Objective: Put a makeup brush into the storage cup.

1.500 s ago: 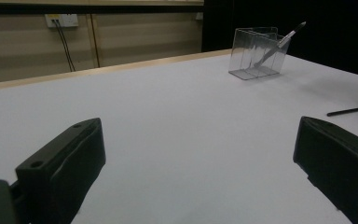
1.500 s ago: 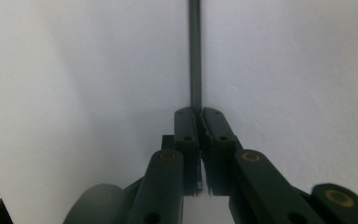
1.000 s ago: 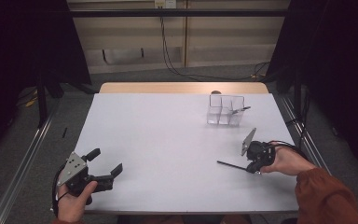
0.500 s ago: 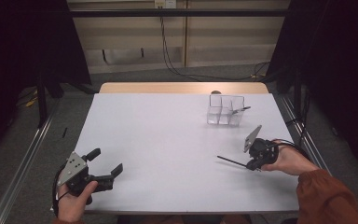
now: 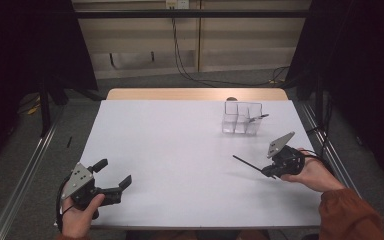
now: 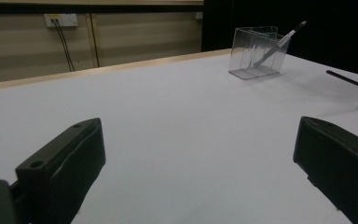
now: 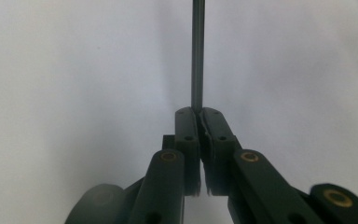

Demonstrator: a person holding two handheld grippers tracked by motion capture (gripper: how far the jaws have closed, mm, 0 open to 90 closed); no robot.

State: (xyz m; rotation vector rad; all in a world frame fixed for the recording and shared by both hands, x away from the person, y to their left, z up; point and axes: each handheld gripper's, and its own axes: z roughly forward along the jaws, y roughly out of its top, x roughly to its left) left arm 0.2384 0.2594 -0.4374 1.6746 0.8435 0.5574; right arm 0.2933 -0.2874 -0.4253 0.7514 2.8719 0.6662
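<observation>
At about seven o'clock on the white table (image 5: 180, 150), near its front edge, the left gripper (image 5: 114, 180) rests low in the person's left hand (image 5: 78, 216), its two black jaws spread wide apart with nothing between them; in the left gripper view they stand at the far left and far right of the frame with bare table in the gap. Toward one o'clock, well away from both hands, a clear plastic box (image 5: 241, 117) with several compartments stands upright near the back edge, and a thin dark pen (image 5: 256, 118) leans tilted in its right-hand part, the tip poking out past the rim. At about four o'clock, near the right edge of the table, the right hand (image 5: 312, 172) holds the right gripper (image 5: 266, 171), whose jaws are pressed together on one end of a thin dark stick (image 5: 246, 163). The stick points away from the gripper toward ten o'clock, just above the table or touching it; which, I cannot tell. In the right gripper view it runs straight up from the closed jaw tips.
</observation>
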